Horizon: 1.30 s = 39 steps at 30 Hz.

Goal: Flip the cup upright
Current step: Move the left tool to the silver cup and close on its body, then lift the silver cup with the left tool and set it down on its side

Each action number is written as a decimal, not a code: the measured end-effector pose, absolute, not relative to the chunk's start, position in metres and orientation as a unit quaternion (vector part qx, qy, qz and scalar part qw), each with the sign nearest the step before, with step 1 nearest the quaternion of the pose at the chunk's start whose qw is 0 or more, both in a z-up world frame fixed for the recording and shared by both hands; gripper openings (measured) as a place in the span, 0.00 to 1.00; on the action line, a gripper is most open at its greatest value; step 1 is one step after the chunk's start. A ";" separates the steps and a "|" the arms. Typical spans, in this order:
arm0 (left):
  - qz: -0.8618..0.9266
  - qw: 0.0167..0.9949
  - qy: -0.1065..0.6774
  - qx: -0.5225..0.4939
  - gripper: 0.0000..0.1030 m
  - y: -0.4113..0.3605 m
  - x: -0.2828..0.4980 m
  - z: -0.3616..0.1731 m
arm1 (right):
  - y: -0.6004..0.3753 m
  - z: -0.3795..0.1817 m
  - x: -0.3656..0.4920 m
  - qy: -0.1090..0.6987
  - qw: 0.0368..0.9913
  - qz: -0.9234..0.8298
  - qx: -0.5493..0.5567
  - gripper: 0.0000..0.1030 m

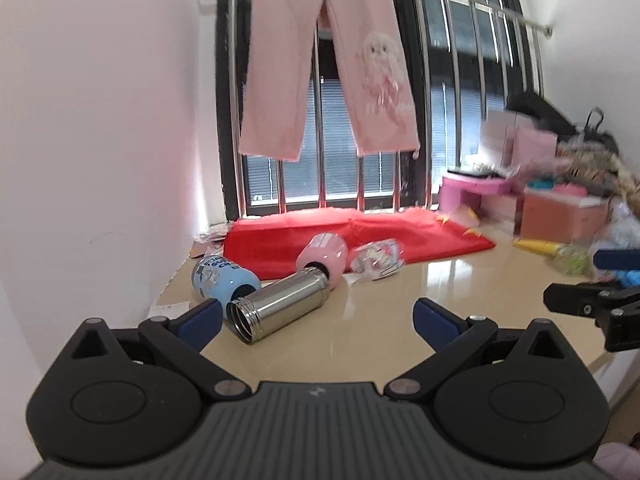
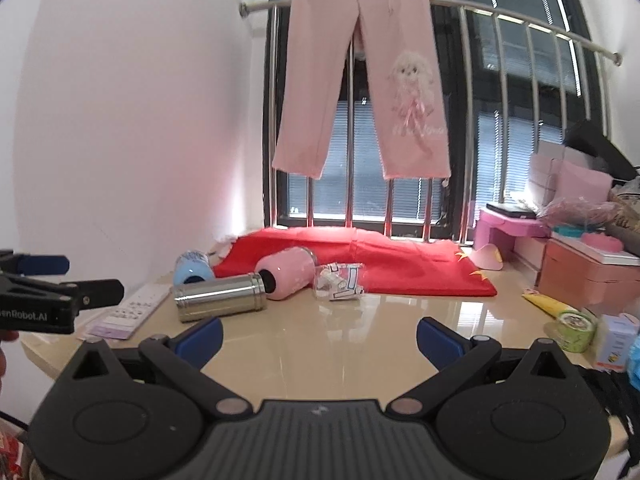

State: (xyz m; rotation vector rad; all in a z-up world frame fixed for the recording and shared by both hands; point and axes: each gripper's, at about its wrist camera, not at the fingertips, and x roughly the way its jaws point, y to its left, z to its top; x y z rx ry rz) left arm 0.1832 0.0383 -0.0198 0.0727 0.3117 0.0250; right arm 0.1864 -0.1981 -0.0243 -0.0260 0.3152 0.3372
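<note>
A steel cup (image 1: 280, 305) lies on its side on the beige tabletop, its open mouth toward me; it also shows in the right wrist view (image 2: 220, 297). A pink cup (image 1: 323, 258) lies behind it, touching its far end, and shows again from the right (image 2: 289, 273). A blue cup (image 1: 222, 278) lies to the left, also seen from the right (image 2: 193, 268). My left gripper (image 1: 318, 322) is open and empty, its left finger just in front of the steel cup's mouth. My right gripper (image 2: 319, 339) is open and empty, short of the cups.
A red cloth (image 1: 360, 236) lies by the window bars with a clear wrapper (image 1: 376, 258) on it. Pink boxes and clutter (image 1: 560, 208) fill the right side. A remote (image 2: 136, 308) lies at the table's left edge. Pink trousers (image 1: 328, 64) hang above.
</note>
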 end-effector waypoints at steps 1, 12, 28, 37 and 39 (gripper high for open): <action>0.013 0.986 0.160 0.041 1.00 0.041 0.195 -0.022 | -0.195 -0.026 0.197 0.160 0.972 0.169 -0.014 1.00; -0.006 0.962 0.255 0.096 1.00 0.069 0.330 -0.046 | -0.165 -0.048 0.324 0.200 0.961 0.191 -0.029 1.00; -0.108 0.841 0.442 0.292 0.78 0.058 0.486 -0.107 | -0.161 -0.086 0.412 0.248 0.947 0.201 -0.022 1.00; -0.156 0.834 0.433 0.305 0.62 0.032 0.449 -0.090 | -0.180 -0.078 0.395 0.244 0.952 0.185 -0.013 1.00; -0.173 0.834 0.416 0.320 0.62 0.017 0.430 -0.079 | -0.186 -0.075 0.387 0.242 0.953 0.181 -0.010 1.00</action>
